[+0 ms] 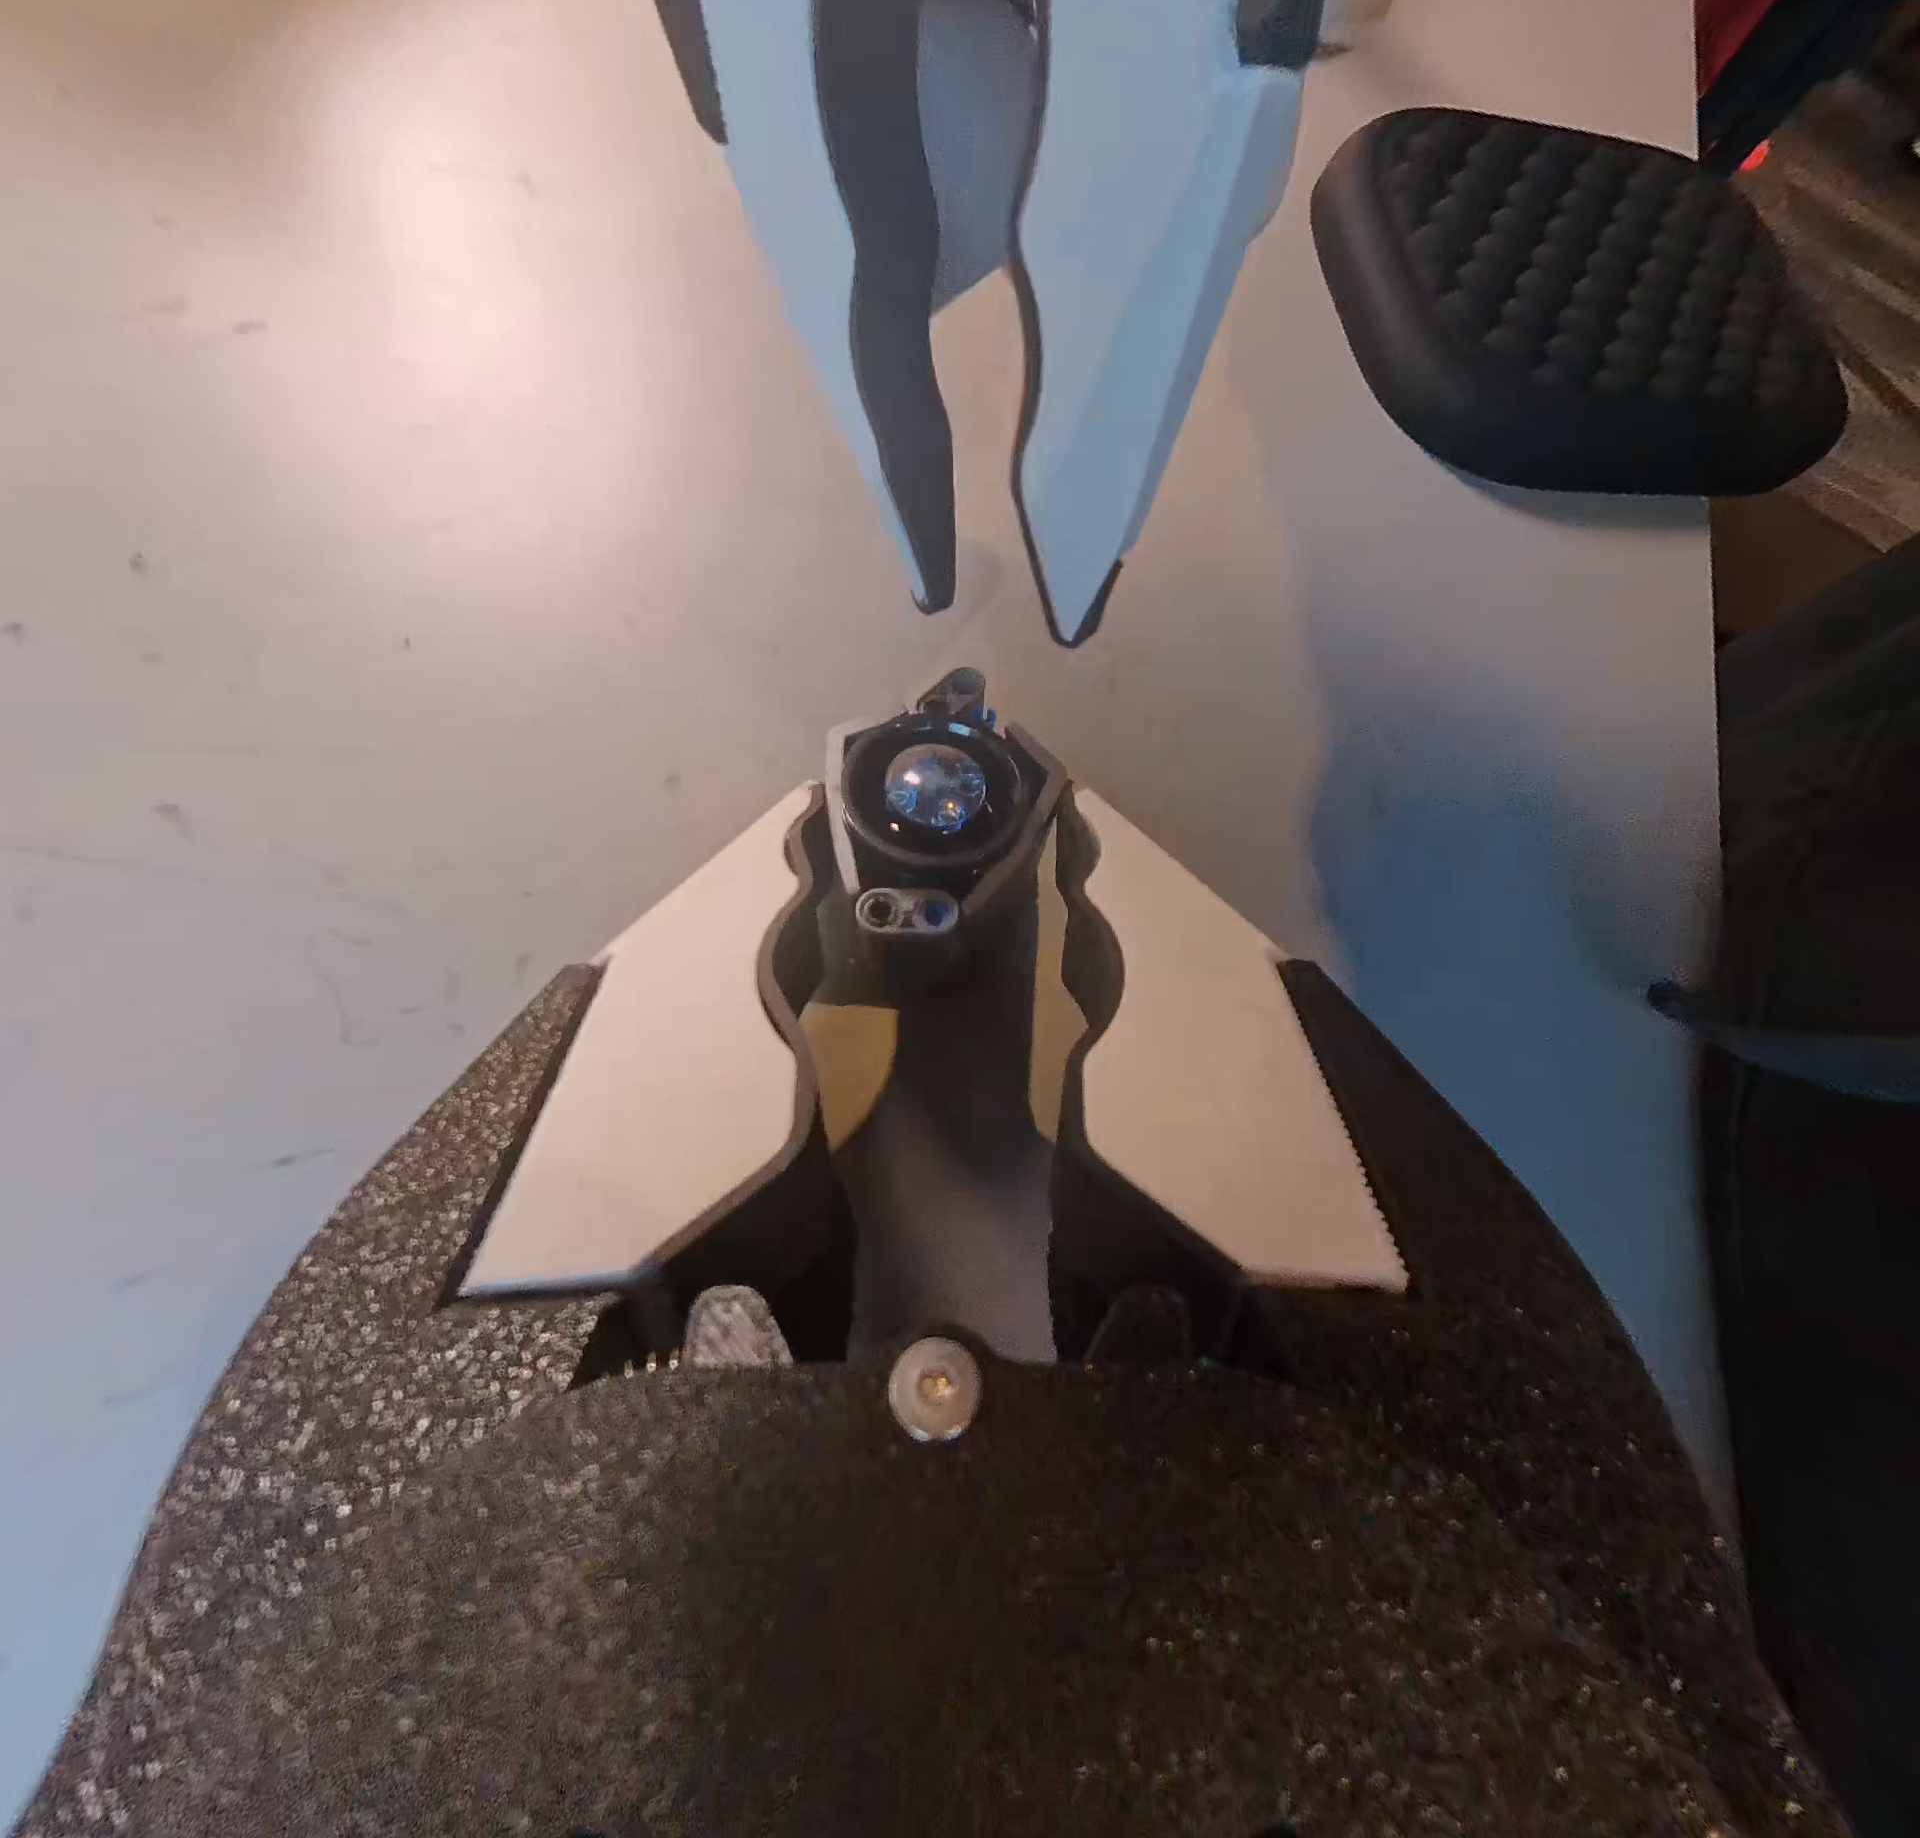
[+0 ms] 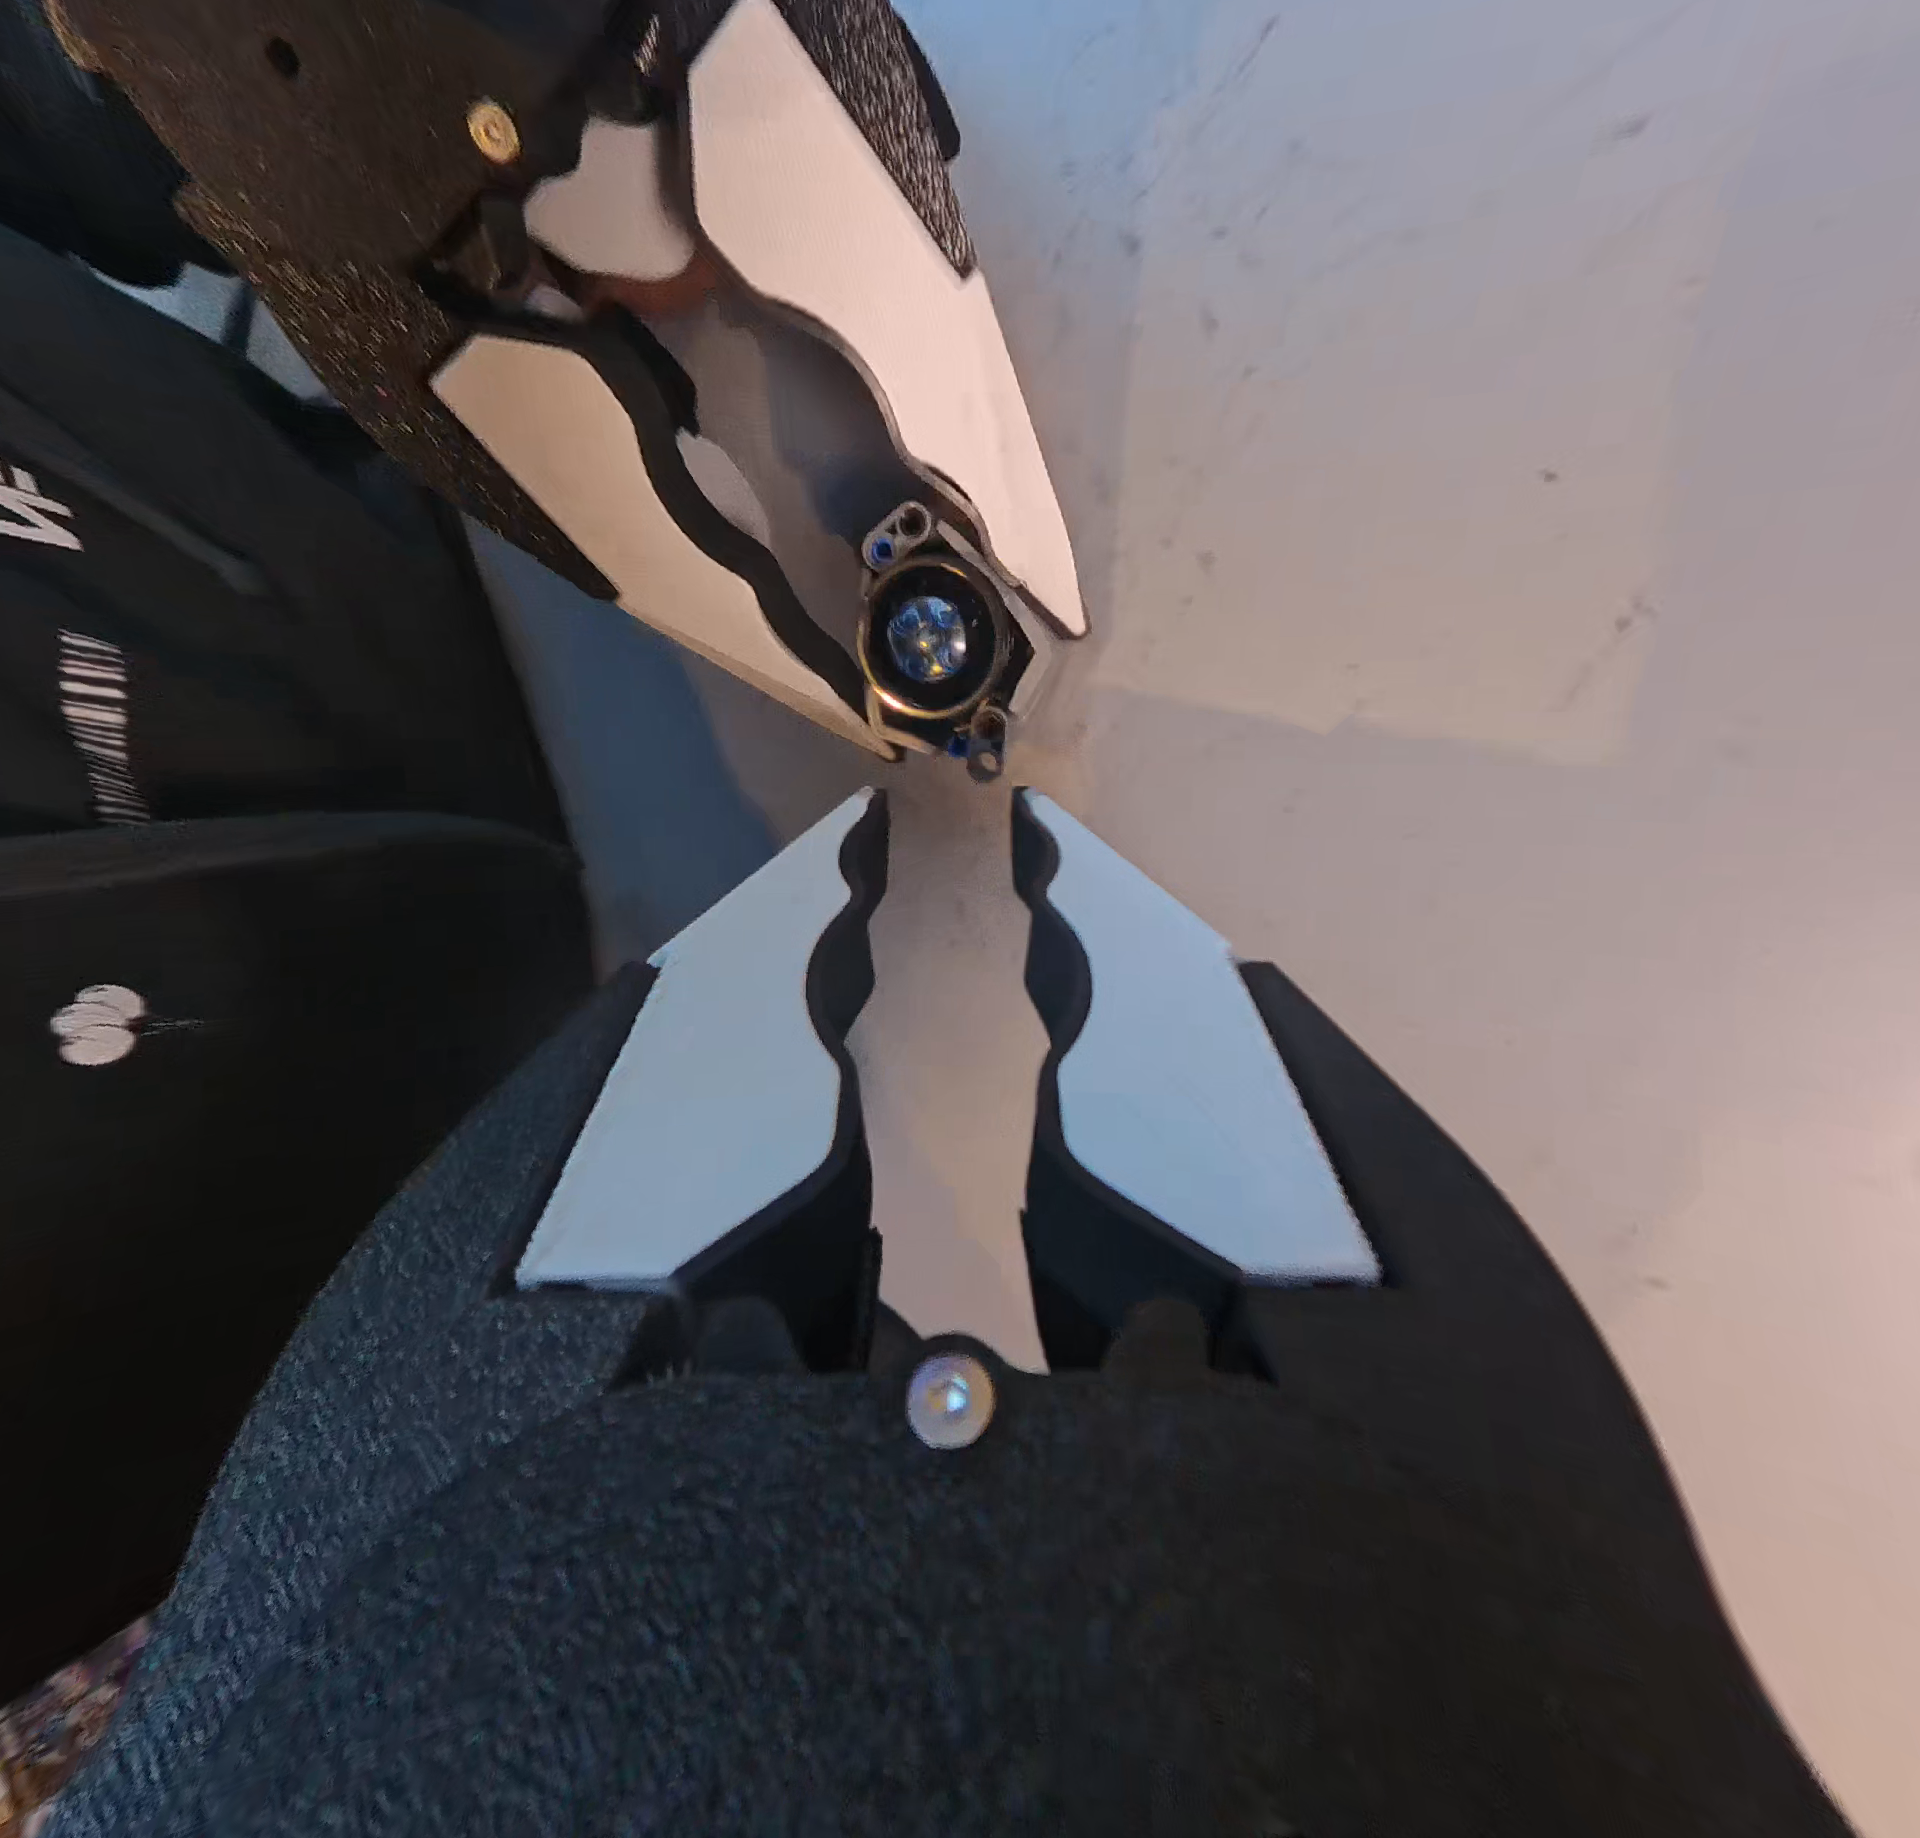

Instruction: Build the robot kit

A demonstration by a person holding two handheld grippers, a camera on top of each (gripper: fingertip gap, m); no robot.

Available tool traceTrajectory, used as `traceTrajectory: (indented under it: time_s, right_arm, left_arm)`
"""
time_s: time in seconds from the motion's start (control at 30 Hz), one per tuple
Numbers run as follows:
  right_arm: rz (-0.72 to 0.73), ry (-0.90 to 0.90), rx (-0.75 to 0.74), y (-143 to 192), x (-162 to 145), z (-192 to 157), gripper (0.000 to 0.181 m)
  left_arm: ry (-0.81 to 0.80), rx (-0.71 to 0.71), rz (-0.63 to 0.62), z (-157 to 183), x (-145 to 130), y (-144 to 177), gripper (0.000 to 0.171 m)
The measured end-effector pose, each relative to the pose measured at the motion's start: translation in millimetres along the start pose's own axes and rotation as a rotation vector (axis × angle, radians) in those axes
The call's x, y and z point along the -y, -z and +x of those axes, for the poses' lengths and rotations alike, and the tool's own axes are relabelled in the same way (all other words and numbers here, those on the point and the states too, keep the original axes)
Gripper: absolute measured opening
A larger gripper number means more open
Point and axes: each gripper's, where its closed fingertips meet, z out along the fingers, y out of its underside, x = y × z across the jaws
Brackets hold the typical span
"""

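Left wrist view: lens module point(image 1: 932, 796) faces up.

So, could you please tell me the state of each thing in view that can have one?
Left gripper: shut on the lens module.
Lens module: held between the gripper's tips above the table, glass facing the right gripper.
Right gripper: open, empty, tips close to the module but apart from it.
Black pad: flat at the table edge.
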Motion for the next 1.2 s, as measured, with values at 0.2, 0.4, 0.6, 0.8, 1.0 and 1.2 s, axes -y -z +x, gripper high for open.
traceTrajectory:
  time_s: [0.2, 0.4, 0.6, 0.8, 1.0, 1.2]
  right_arm:
    - [0.109, 0.008, 0.059, -25, -4, -8, 0.026]
    - [0.182, -0.067, 0.125, -25, -1, -6, 0.014]
    - [0.182, -0.126, 0.197, -23, 2, -9, 0.019]
    - [0.193, -0.159, 0.202, -26, 1, -4, 0.010]
    - [0.205, -0.149, 0.208, -24, 5, -4, 0.011]
    - [0.199, -0.143, 0.205, -25, 2, -2, 0.011]
  left_arm:
    - [-0.082, 0.001, 0.030, 4, 1, 3, 0.043]
    - [-0.097, 0.005, 0.021, 5, -1, 3, 0.043]
    - [-0.105, 0.002, 0.015, 5, -2, 3, 0.044]
    - [-0.102, -0.006, 0.045, 1, 1, 11, 0.051]
    - [-0.253, 0.020, 0.091, 1, 7, 27, 0.038]
    - [-0.396, 0.102, 0.054, -1, 5, 26, 0.029]
